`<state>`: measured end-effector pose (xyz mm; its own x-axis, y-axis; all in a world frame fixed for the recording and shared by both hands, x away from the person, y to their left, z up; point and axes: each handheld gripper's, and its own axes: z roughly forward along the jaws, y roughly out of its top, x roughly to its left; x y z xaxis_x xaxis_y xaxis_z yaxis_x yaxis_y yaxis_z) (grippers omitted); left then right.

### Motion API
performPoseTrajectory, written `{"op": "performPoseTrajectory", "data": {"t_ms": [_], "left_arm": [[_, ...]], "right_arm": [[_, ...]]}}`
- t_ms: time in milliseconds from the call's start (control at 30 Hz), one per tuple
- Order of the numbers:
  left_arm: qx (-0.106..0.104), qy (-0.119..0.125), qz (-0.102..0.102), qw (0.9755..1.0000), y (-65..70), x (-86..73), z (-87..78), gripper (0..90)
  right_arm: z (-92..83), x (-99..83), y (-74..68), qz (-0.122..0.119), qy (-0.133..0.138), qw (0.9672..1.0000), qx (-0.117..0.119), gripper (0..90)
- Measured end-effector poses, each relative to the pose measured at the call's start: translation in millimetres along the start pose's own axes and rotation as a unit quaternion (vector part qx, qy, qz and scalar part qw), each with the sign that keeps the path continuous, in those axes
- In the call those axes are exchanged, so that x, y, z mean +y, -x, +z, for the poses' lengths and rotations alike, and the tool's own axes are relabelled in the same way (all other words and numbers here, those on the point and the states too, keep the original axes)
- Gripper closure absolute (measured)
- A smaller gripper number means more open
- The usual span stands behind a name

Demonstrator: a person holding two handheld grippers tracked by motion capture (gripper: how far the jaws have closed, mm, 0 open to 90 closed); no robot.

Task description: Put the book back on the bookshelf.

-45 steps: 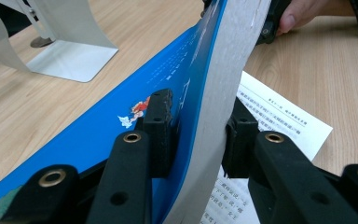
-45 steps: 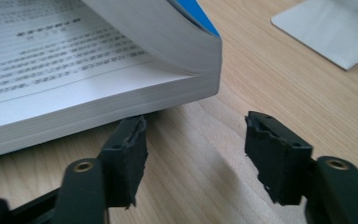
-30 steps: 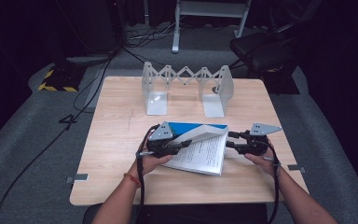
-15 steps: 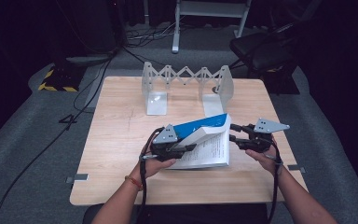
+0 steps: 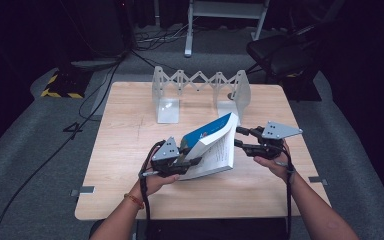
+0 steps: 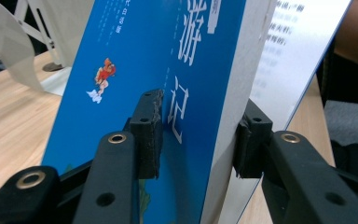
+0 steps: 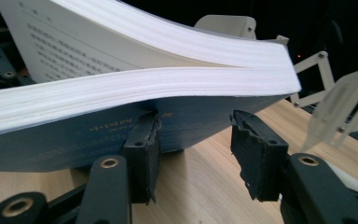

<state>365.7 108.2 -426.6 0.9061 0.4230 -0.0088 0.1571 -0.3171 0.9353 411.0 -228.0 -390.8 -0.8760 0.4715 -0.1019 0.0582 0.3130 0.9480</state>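
Tilting up from the worktop (image 5: 130,150), the book (image 5: 215,147) stands on its lower left corner region near the middle front of the wood, with its blue cover facing up and to the left and its white page block facing the person's right. Its long axis rises from the lower left, near the left claw (image 5: 192,159), to the upper right, where the top corner points toward the folding metal book rack (image 5: 200,90) at the far side. In the right gripper view the pages (image 7: 144,88) bend a little and part in two bundles.

The left claw (image 6: 198,140) grips the book at its spine side: one pad lies on the blue cover, the other on the back cover, with the thickness of the book between them. Its jaws have just been opening a little, yet the pads press the book in the left gripper view. The left hand (image 5: 155,182) lies low over the worktop, the forearm coming from the bottom edge, and the claw points level toward the right.

The right claw (image 5: 240,138) is at the right edge of the book, pointing left. In the right gripper view (image 7: 193,154) its jaws stand partly open under the dark cover; the left pad seems to touch the cover, the right pad is free. The right hand (image 5: 272,162) is raised above the worktop with a bent wrist.
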Motion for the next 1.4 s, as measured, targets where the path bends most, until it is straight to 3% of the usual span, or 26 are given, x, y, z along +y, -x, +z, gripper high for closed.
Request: {"op": "performPoseTrajectory", "data": {"t_ms": [100,200,267,300,400,467,567,667,767,800,900,933,1000,1067,1133,1267,1400], "left_arm": [[0.002,-0.010,0.001,0.9999,0.0,-5.7,-0.8,56.6],[0.002,-0.017,-0.005,0.9998,2.5,-9.3,2.1,52.2],[0.006,-0.018,-0.002,0.9998,4.2,-10.2,2.2,54.5],[0.004,-0.010,-0.008,0.9999,2.4,-12.0,0.2,58.1],[-0.004,-0.004,-0.022,0.9997,-0.3,-12.5,-1.6,63.0],[-0.009,-0.004,-0.024,0.9997,-1.8,-12.3,-0.7,64.9],[-0.034,0.020,-0.052,0.9979,-7.5,-15.0,7.5,65.3],[-0.042,0.023,-0.054,0.9974,-8.8,-12.9,13.5,65.0],[-0.073,0.026,-0.056,0.9954,-12.8,-4.3,29.8,64.3],[-0.073,0.026,-0.056,0.9954,-12.8,-4.3,29.8,64.2],[-0.090,0.028,-0.052,0.9942,-12.3,4.0,46.7,63.8],[-0.095,0.032,-0.052,0.9936,-11.8,8.0,56.1,63.4],[-0.096,0.035,-0.052,0.9934,-11.9,9.0,59.6,63.5],[-0.089,0.024,-0.036,0.9951,-8.3,14.7,64.0,62.8],[-0.086,0.022,-0.034,0.9954,-7.6,15.8,62.9,62.3],[-0.051,0.020,-0.021,0.9983,-6.8,18.9,46.5,61.1],[-0.054,0.008,-0.009,0.9985,-7.2,19.4,38.9,57.9]], "right_arm": [[4.6,3.3,-6.1,-0.011,0.000,0.9998,0.014,52.2],[13.7,-0.2,-10.4,-0.007,-0.010,0.9995,0.028,50.2],[15.4,-1.4,-12.0,-0.009,-0.010,0.9995,0.029,50.2],[17.0,-3.6,-11.4,0.003,-0.003,0.9994,0.035,49.6],[16.8,-4.0,-11.6,0.002,0.003,0.9994,0.034,49.6],[17.2,-3.8,-12.2,0.003,0.005,0.9995,0.030,49.6],[13.9,-5.7,-9.7,0.000,0.014,0.9997,0.019,49.8],[10.5,-7.3,-7.5,0.001,0.017,0.9998,0.011,50.3],[-1.9,-7.5,-3.4,0.007,0.030,0.9995,-0.002,52.1],[-1.9,-7.5,-3.4,0.007,0.030,0.9995,-0.002,52.1],[-13.9,-3.9,-2.2,-0.005,0.047,0.9988,-0.010,52.7],[-22.1,2.3,-5.6,-0.025,0.047,0.9979,-0.036,54.9],[-24.1,4.0,-5.1,-0.028,0.043,0.9977,-0.044,54.9],[-28.1,4.5,-1.7,-0.020,0.046,0.9976,-0.047,54.8],[-28.2,5.4,-2.2,-0.023,0.044,0.9975,-0.051,54.8],[-20.8,11.9,-8.6,-0.029,0.050,0.9972,-0.047,54.5],[-12.1,11.0,-12.8,-0.030,0.041,0.9981,-0.036,52.4]]}}
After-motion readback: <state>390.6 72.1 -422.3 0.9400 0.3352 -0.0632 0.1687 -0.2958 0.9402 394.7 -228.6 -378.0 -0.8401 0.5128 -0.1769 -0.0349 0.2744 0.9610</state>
